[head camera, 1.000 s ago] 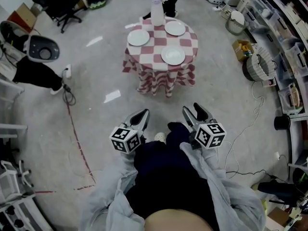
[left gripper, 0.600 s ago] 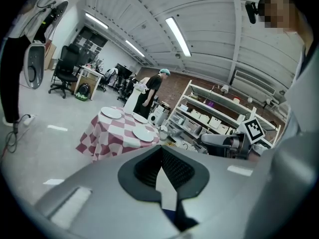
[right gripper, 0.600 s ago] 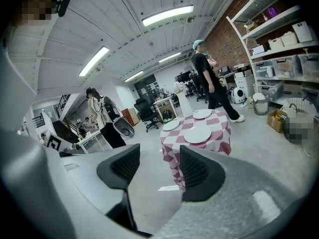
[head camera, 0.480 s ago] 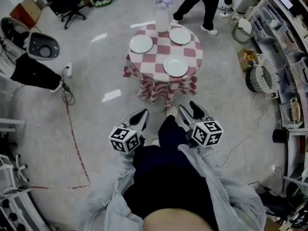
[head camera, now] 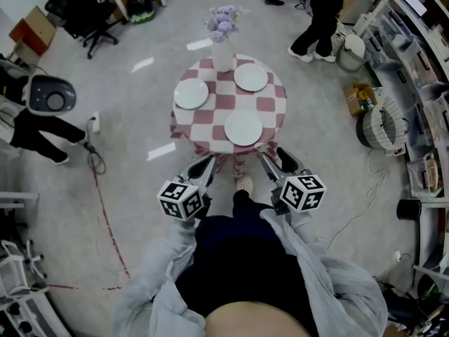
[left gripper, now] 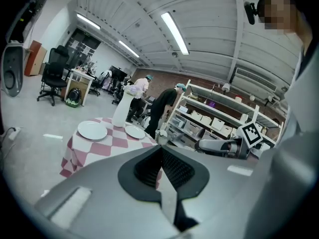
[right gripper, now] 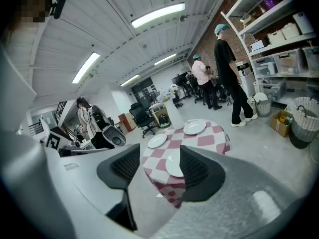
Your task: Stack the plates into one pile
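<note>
A round table (head camera: 275,102) under a red-and-white checked cloth carries three white plates, lying apart: one at the left (head camera: 191,93), one at the back right (head camera: 250,77) and one at the front (head camera: 243,128). A white vase (head camera: 223,53) of pale flowers stands at the table's far edge. Both grippers hover short of the near edge, touching nothing. My left gripper (head camera: 201,167) (left gripper: 160,151) has its pads together, with nothing in them. My right gripper (head camera: 278,160) (right gripper: 159,152) stands open and empty; the front plate (right gripper: 174,166) shows in the gap between its jaws.
Two people (head camera: 319,12) stand behind the table at the right. Shelving (head camera: 421,55) and a wicker basket (head camera: 382,97) line the right side. An office chair (head camera: 81,9) is at the back left, a grey machine (head camera: 48,93) on the left. Cables (head camera: 95,156) lie on the floor.
Both grippers have come forward to the table's near edge, and the table now looks closer and larger. The people behind it have shifted to the right.
</note>
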